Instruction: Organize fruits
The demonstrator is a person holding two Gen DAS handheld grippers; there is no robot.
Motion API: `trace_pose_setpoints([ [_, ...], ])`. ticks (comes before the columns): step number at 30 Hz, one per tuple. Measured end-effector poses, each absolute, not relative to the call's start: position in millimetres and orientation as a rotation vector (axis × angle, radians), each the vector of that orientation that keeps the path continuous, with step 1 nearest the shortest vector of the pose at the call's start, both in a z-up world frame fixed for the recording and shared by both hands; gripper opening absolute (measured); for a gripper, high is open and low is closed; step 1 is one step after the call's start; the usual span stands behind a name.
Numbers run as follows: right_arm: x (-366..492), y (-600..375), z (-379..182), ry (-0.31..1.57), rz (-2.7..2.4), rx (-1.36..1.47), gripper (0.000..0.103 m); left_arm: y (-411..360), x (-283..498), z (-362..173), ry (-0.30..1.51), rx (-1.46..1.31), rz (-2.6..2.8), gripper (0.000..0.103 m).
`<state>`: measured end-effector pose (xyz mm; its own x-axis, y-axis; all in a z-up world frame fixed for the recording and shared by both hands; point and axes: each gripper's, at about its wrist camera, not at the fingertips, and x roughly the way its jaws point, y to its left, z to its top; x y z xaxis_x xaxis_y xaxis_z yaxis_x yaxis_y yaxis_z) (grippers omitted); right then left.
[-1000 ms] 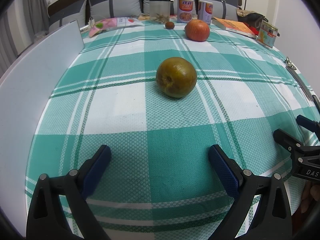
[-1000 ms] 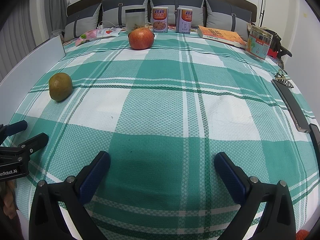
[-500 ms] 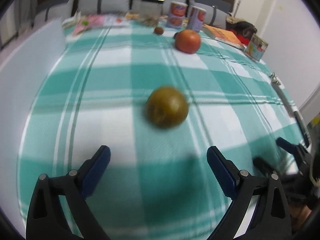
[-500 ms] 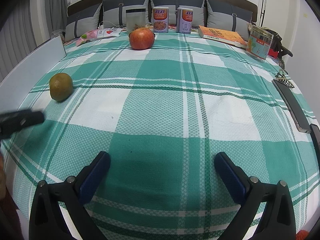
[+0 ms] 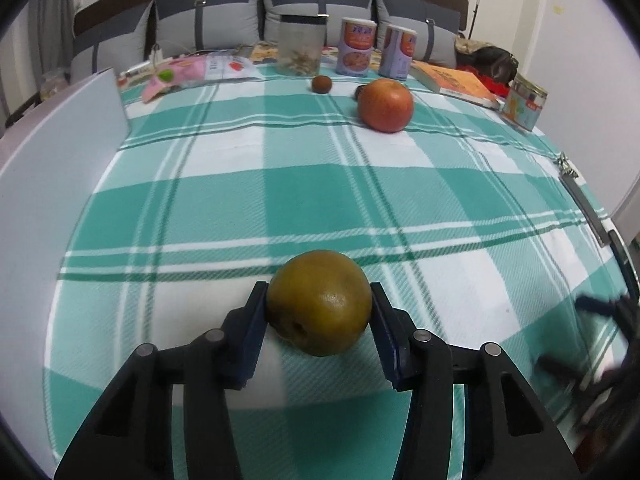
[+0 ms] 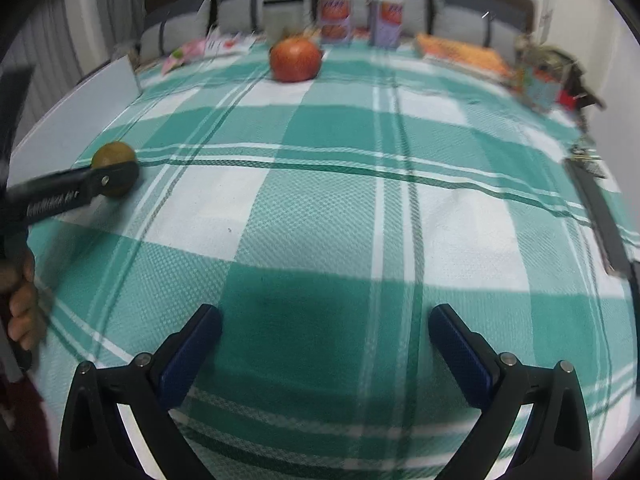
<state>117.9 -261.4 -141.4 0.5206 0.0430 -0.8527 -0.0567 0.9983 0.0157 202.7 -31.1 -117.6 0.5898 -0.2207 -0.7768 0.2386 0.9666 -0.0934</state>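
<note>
Between blue pads: brown pear (image 5: 319, 303)
Left gripper (image 5: 319, 320): jaws just closed, clamping pear
Right gripper (image 6: 325, 350): wide, empty
Red apple (image 5: 385, 105): far beyond pear, slightly right

A green and white checked cloth (image 5: 224, 200) covers the bed. Along the far edge stand a clear jar (image 5: 301, 46), two cans (image 5: 357, 46), an orange book (image 5: 456, 82) and grey cushions (image 5: 208, 24).

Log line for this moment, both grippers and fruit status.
left gripper: just closed, pads on green-brown fruit | right gripper: open, empty | red apple: untouched, far end of cloth
</note>
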Motion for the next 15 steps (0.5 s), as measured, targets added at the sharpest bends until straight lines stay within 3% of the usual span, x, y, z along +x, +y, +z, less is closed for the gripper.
trace_pose_setpoints([
  [4, 181, -278, -99, 0.977, 0.091, 0.003, 0.103, -18, 198, -120, 0.908, 0.021, -0.255, 0.050],
  [8, 303, -284, -52, 0.940, 0.109, 0.067, 0.102, -15, 193, -122, 0.880, 0.023, -0.259, 0.050],
  [10, 376, -276, -53, 1.024, 0.139, 0.114, 0.088, -18, 190, -125, 0.864, 0.043, -0.257, 0.050],
  [12, 427, -265, -65, 1.101, 0.138, 0.128, 0.079, -19, 193, -130, 0.893, 0.048, -0.256, 0.050],
  [15, 483, -251, -91, 1.187, 0.104, 0.159, 0.077, -17, 193, -131, 0.892, 0.036, -0.260, 0.050],
])
